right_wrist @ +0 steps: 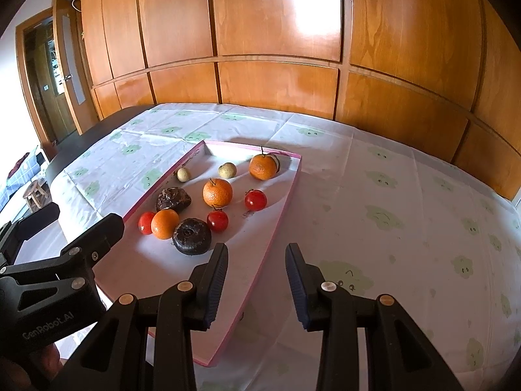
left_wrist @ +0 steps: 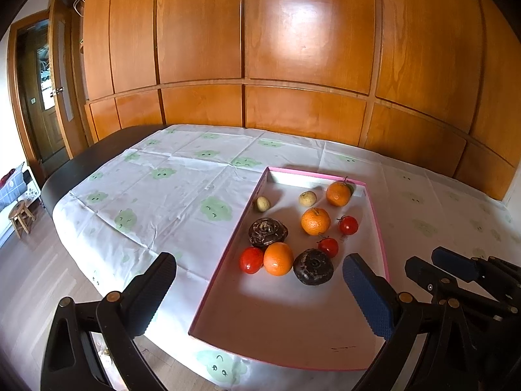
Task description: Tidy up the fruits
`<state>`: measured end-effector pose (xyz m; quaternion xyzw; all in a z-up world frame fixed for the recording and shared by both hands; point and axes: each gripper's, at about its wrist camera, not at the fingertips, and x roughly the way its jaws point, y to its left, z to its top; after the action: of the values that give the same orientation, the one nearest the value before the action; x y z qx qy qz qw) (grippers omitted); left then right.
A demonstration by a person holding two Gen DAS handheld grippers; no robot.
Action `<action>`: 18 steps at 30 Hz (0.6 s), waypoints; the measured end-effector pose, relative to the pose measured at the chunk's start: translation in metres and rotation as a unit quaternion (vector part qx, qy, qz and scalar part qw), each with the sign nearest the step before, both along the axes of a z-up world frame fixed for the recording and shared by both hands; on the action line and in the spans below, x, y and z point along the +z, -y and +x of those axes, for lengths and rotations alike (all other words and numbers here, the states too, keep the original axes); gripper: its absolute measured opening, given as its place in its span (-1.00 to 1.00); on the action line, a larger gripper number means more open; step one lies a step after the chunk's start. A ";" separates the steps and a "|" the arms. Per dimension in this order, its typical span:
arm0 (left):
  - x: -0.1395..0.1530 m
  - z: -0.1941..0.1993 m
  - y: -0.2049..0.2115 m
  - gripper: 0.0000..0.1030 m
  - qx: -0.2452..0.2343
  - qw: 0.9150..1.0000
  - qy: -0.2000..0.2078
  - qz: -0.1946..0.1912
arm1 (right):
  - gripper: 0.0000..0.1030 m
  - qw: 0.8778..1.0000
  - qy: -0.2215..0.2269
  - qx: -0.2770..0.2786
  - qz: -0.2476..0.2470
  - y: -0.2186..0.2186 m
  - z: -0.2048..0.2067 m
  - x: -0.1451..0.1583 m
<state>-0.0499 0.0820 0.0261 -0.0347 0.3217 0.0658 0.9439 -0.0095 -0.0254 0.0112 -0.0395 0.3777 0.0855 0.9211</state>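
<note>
In the left wrist view, a shallow pink-rimmed tray point(left_wrist: 377, 215) lies on a desk covered with a white cloth printed with green clouds point(left_wrist: 162, 195). The left claw point(left_wrist: 260, 290) hovers over the tray's near end, jaws spread wide with nothing between them. At its 12 o'clock sit a tomato point(left_wrist: 251, 260), an orange point(left_wrist: 278, 258) and a dark wrinkled fruit point(left_wrist: 313, 266), touching in a row. Farther back lie another dark fruit point(left_wrist: 267, 231), two more oranges, two tomatoes and two small pale fruits. The right claw point(left_wrist: 433, 265) enters at 3 o'clock.

In the right wrist view, the right claw point(right_wrist: 256, 285) straddles the tray's right rim point(right_wrist: 280, 224), jaws parted and empty. The fruits cluster at its 11 o'clock; the left claw point(right_wrist: 81, 228) shows at 9 o'clock.
</note>
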 end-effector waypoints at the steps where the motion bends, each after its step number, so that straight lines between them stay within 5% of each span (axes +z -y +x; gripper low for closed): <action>1: 0.000 0.000 0.000 0.99 0.000 1.000 0.000 0.000 | -0.28 1.000 0.000 0.000 0.000 0.000 0.000 0.000; 18: 0.002 -0.003 -0.001 0.99 0.004 1.000 0.008 -0.004 | -0.28 1.000 -0.001 0.001 0.001 0.001 0.001 0.000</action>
<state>-0.0526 0.0827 0.0284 -0.0402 0.3146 0.0678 0.9459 -0.0085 -0.0259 0.0112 -0.0391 0.3787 0.0872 0.9206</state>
